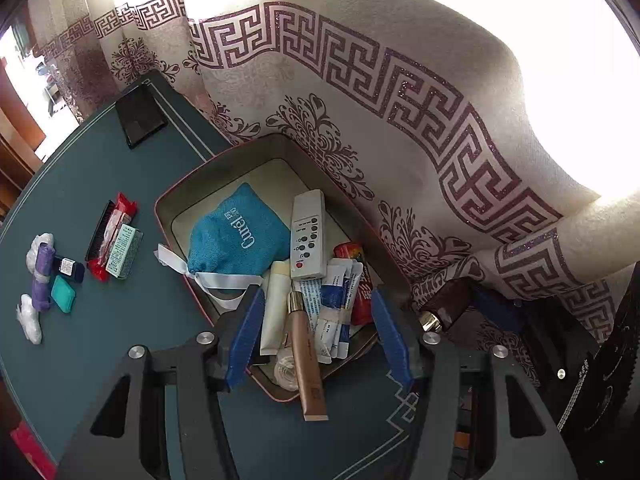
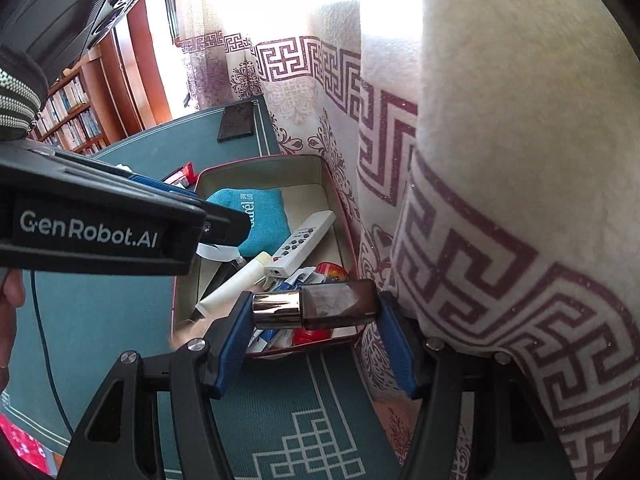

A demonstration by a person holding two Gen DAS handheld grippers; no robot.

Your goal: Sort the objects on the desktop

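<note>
We've filled much of the tin (image 1: 176,196); our right hand-held gripper (image 2: 316,312) pinches a brown bottle (image 2: 336,300), the left hand-held gripper (image 1: 316,332) spread (small items (image 1: 56,276) wait at nine o'clock).

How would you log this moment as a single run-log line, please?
left gripper: open above tin box | right gripper: holding dark bottle over box | table: items remain

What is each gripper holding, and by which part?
Right gripper holds a dark brown bottle lengthwise, end to end. Left gripper is open, holding nothing.
</note>
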